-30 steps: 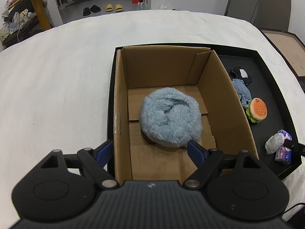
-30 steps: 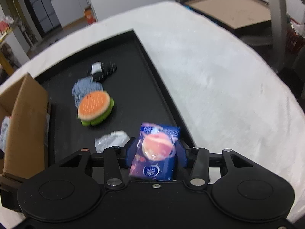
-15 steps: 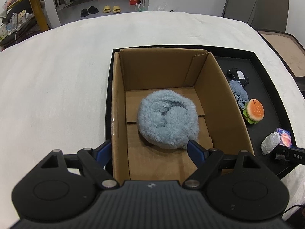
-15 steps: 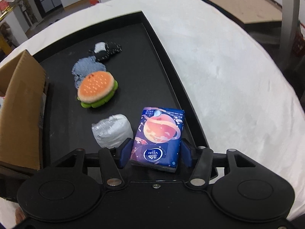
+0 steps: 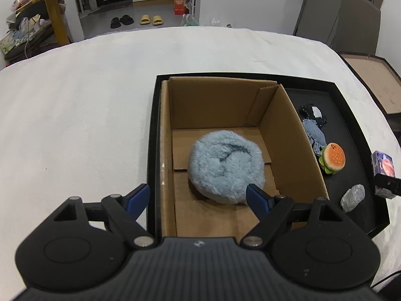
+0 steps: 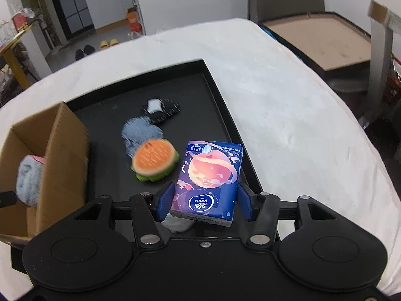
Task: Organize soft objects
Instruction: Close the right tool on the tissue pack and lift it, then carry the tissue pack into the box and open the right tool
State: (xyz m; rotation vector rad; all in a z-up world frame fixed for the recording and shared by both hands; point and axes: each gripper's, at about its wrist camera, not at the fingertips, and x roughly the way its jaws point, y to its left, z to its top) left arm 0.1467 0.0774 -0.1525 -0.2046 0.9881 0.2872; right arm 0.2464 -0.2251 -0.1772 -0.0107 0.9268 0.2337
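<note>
A white cloth covers the table [image 5: 75, 115], and on it sits a black tray [image 5: 351, 115] that carries everything I am sorting. A cardboard box [image 5: 165, 150] fills the tray's left side, open at the top so soft things can be dropped in from above; a fluffy blue cushion [image 5: 225, 165] already lies on its floor.

My right gripper [image 6: 204, 200] is clamped on a blue Vinda tissue pack [image 6: 209, 173], pads pressing its two long sides, held clear above the tray near its right edge — lifted high enough, I judge, to pass over the box wall.

My left gripper [image 5: 198, 194] hangs over the box's near end with its jaws spread wide and nothing between them, out of the drop path.

On the tray's right side wait a plush hamburger [image 6: 154, 161], a grey-blue knitted piece [image 6: 140, 133], a black-and-white fabric item [image 6: 160, 109] and a silvery crumpled wad [image 5: 353, 197].
</note>
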